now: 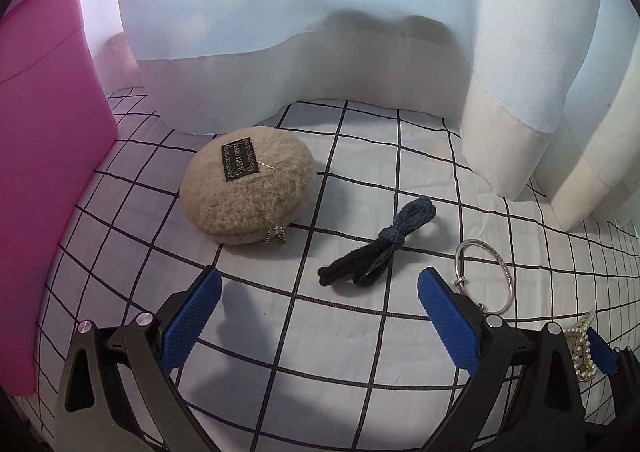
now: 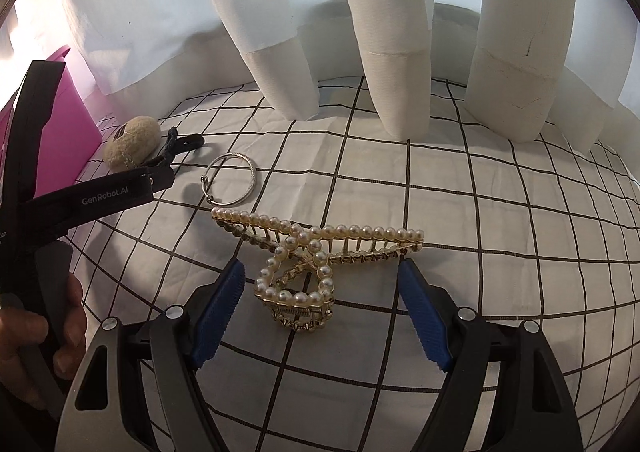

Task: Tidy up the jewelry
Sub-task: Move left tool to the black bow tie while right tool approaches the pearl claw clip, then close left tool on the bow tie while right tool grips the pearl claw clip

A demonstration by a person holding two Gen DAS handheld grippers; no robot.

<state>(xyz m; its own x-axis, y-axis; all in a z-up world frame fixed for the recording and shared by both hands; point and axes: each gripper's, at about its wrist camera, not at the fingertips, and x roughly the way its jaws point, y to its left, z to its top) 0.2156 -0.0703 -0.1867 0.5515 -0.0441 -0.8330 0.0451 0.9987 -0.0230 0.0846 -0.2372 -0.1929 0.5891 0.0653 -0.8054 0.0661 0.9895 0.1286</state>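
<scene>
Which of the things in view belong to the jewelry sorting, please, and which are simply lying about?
Belonging to the job:
- pearl hair claw
- silver bangle
- dark hair tie
- fuzzy beige pouch, zipped shut, probably the holder
- left gripper and right gripper, jaws open

Just lying about:
- pink bin
- curtain
- checked cloth

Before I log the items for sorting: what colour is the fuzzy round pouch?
Beige, with a small black label; the fuzzy round pouch shows best in the left wrist view.
</scene>
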